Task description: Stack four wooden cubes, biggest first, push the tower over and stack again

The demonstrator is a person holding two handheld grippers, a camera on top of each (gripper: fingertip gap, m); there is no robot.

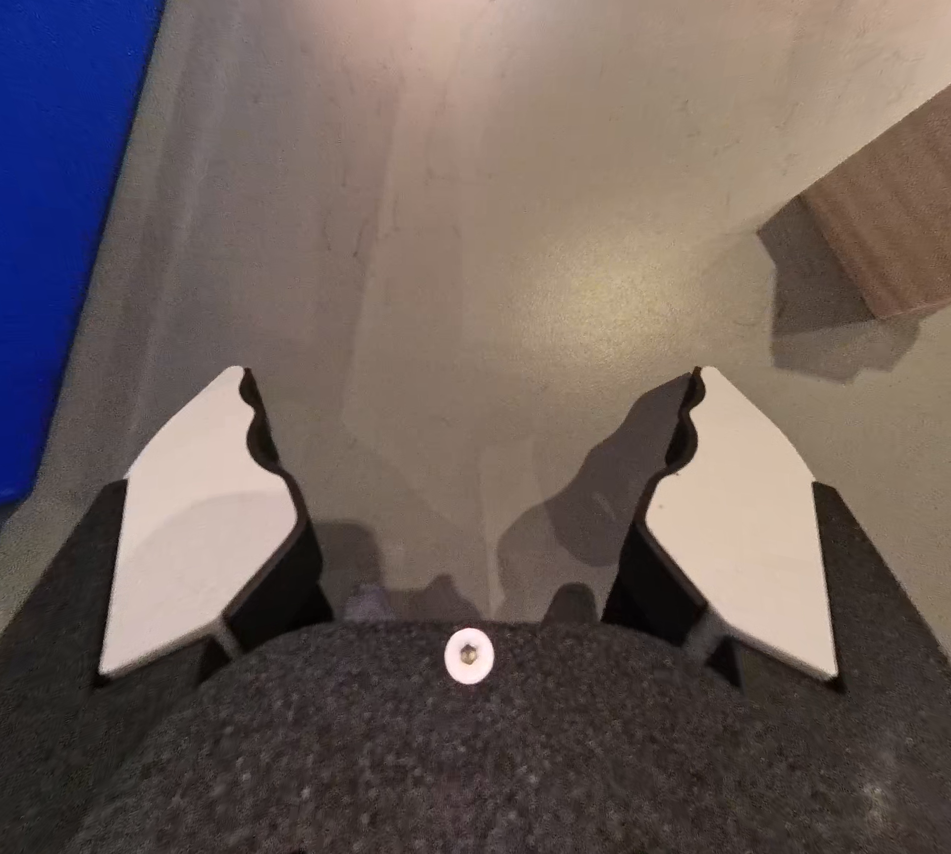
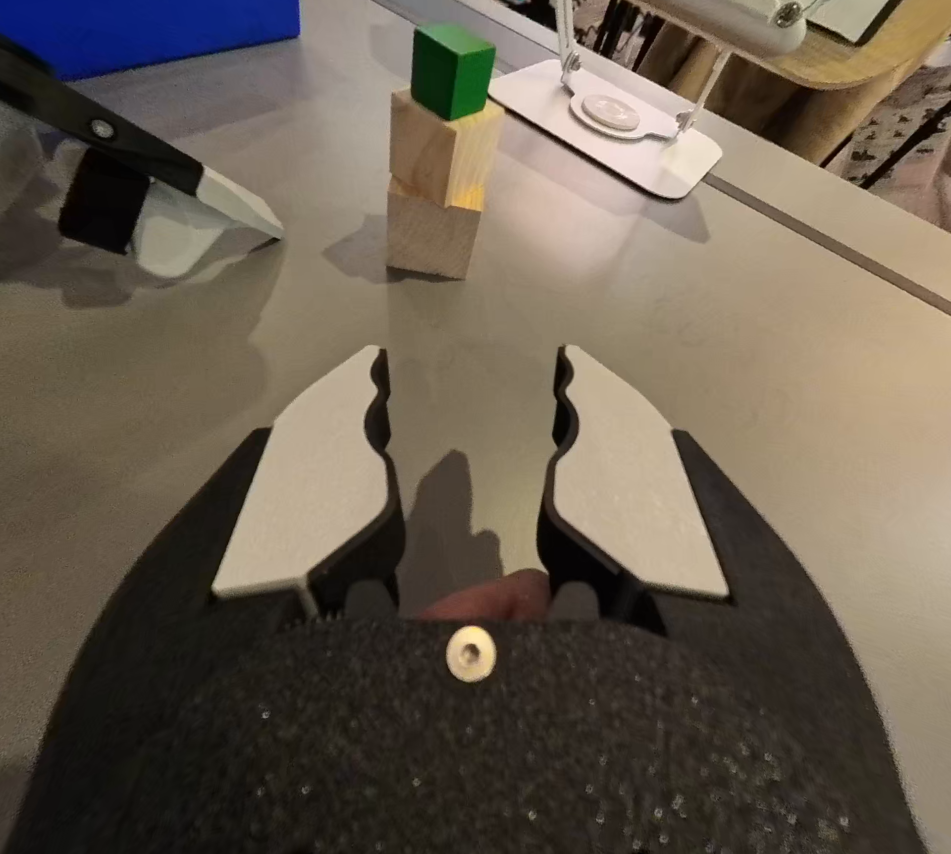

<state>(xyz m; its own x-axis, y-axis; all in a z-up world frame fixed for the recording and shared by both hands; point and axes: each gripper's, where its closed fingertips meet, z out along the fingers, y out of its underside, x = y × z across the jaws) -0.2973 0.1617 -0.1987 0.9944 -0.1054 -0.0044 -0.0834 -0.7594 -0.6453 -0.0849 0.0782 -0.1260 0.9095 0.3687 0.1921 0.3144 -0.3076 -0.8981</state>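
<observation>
At twelve o'clock from the spread, empty right gripper (image 2: 469, 361) stands a three-high tower: green painted wooden cube (image 2: 450, 75) atop two pale wooden cubes (image 2: 437, 196) on the grey table (image 2: 669, 366). A fourth cube isn't visible. At ten o'clock the left gripper (image 1: 469, 379), spread and empty; a white metal stand (image 2: 607, 129) at one o'clock crowds any topple.

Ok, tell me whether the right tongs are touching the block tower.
Apart. The right wrist view shows the right tongs open and empty, with bare grey table between their tips and the bottom wooden cube of the tower.
</observation>
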